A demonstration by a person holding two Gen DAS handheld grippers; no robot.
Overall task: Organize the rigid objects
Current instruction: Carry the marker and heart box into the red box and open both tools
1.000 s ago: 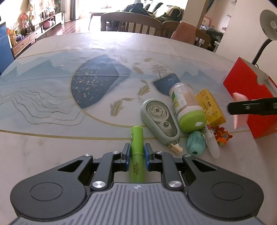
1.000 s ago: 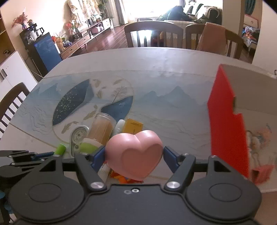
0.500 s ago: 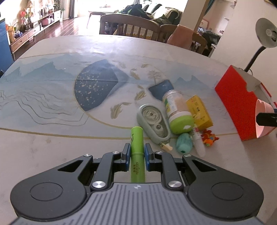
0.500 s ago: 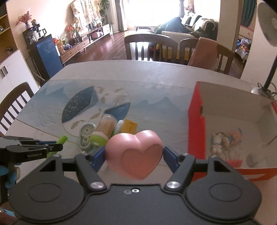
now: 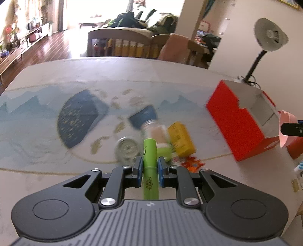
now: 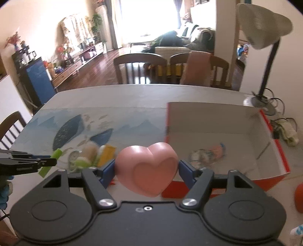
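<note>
Both risen off the worktop (image 5: 132, 75) toward the red box (image 6: 217, 121): left tongs (image 5: 149, 168) clamped on the green tube (image 5: 150, 151), right tongs (image 6: 146, 166) pinching the pink heart (image 6: 147, 166) at its sides. Rigid, light, smooth, likely slippery; box open-topped, roomy, near wall to clear.

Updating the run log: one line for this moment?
left gripper: green tube | right gripper: pink heart | red box: ahead

Bright window (image 6: 151, 17) at top centre; wooden chairs (image 6: 140, 68) behind the tabletop (image 6: 123, 96); desk lamp (image 6: 265, 34) upper right.
</note>
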